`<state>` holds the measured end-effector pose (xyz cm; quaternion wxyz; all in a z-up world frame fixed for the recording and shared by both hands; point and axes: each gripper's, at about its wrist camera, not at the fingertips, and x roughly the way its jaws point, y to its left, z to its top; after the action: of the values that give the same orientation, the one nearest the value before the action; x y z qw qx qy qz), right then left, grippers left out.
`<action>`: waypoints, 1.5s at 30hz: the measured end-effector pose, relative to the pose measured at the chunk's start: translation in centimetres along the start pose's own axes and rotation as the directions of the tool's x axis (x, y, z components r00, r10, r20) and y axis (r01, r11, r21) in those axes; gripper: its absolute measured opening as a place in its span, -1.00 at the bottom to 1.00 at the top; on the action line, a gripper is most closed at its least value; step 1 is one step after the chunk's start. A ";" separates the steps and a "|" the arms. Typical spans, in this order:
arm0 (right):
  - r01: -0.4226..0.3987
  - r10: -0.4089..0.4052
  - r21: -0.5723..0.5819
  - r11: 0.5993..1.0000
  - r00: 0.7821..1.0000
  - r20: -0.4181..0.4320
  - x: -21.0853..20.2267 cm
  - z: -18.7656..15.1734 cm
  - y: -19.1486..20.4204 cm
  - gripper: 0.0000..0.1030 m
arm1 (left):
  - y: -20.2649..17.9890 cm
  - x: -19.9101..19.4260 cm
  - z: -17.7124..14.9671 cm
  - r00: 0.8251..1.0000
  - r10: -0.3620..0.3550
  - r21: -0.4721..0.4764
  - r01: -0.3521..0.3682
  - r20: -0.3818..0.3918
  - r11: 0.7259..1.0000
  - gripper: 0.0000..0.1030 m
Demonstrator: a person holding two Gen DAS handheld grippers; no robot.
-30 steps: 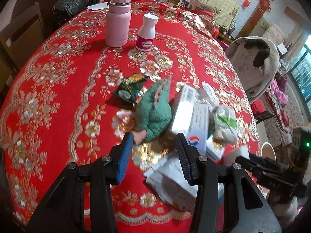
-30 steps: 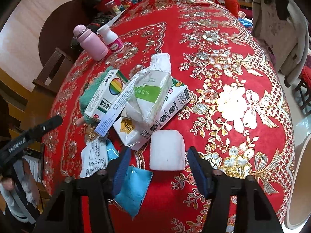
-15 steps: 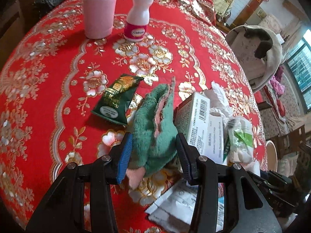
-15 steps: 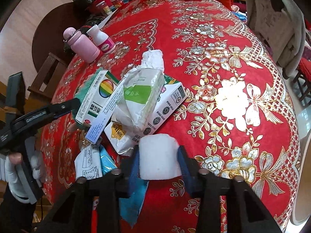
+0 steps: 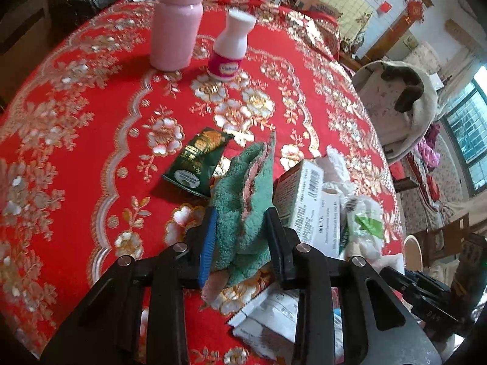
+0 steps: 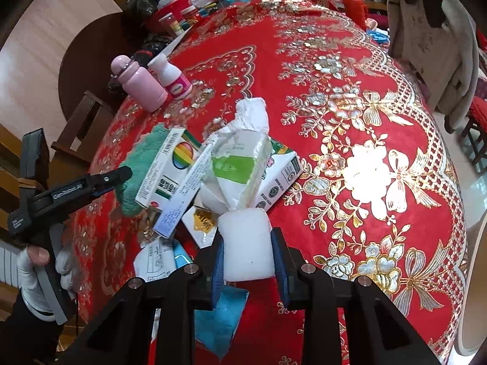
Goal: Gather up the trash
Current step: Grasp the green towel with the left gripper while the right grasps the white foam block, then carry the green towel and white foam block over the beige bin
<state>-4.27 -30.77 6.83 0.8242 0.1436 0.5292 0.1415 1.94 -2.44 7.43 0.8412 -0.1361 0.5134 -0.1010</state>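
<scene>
Trash pile [image 6: 213,179] sits near the counter [image 5: 76,127] edge — the left tongs [image 5: 240,237] have just been closing and now pinch the green towel [image 5: 243,200], while the right tongs [image 6: 246,255] have just been squeezing in and clamp the white foam block [image 6: 246,243].

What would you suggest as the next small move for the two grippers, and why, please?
Probably lift both straight up. The right gripper has just been closing and its pads now press the white foam block; the left gripper has just been closing around the green cloth, which fills its jaws. Both items lie against the box pile, so rising clears it.
</scene>
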 end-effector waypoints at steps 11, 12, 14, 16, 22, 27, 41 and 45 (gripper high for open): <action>-0.022 0.024 -0.034 0.999 0.999 0.041 -2.8 -0.4 0.0 -0.47 | -3.5 -5.0 -1.4 0.997 -0.001 0.033 -0.002 0.082 0.999 -0.43; -0.022 0.024 -0.036 0.999 0.999 0.044 -3.0 -0.5 -0.1 -0.47 | -4.0 -5.1 -1.7 0.996 -0.001 0.041 -0.002 0.085 0.999 -0.43; -0.021 0.022 -0.034 0.999 0.999 0.048 -3.5 -0.7 -0.3 -0.47 | -5.1 -5.6 -2.2 0.996 -0.012 0.057 0.007 0.089 0.998 -0.43; -0.019 0.021 -0.027 0.999 0.998 0.053 -4.0 -0.9 -0.8 -0.47 | -6.5 -5.9 -2.8 0.996 -0.024 0.078 0.017 0.090 0.997 -0.43; -0.003 0.003 0.000 1.000 0.997 0.071 -5.8 -1.9 -2.5 -0.47 | -10.3 -5.7 -4.3 0.996 -0.042 0.141 0.030 0.082 0.990 -0.43; 0.017 -0.020 0.032 0.999 0.996 0.088 -7.5 -3.1 -4.5 -0.47 | -13.9 -5.2 -5.7 0.996 -0.064 0.204 0.049 0.067 0.978 -0.43; 0.092 -0.115 0.168 0.981 0.984 0.132 -12.6 -6.7 -11.3 -0.47 | -23.2 -2.9 -8.8 0.989 -0.149 0.343 0.143 -0.011 0.928 -0.43; 0.113 -0.143 0.203 0.973 0.980 0.138 -13.8 -7.5 -13.1 -0.47 | -25.8 -2.1 -9.8 0.985 -0.169 0.376 0.171 -0.037 0.911 -0.43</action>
<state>-15.58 -47.50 10.23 0.8515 0.1993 0.4843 0.0244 -8.52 -27.32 13.53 0.8386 -0.0156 0.4722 -0.2709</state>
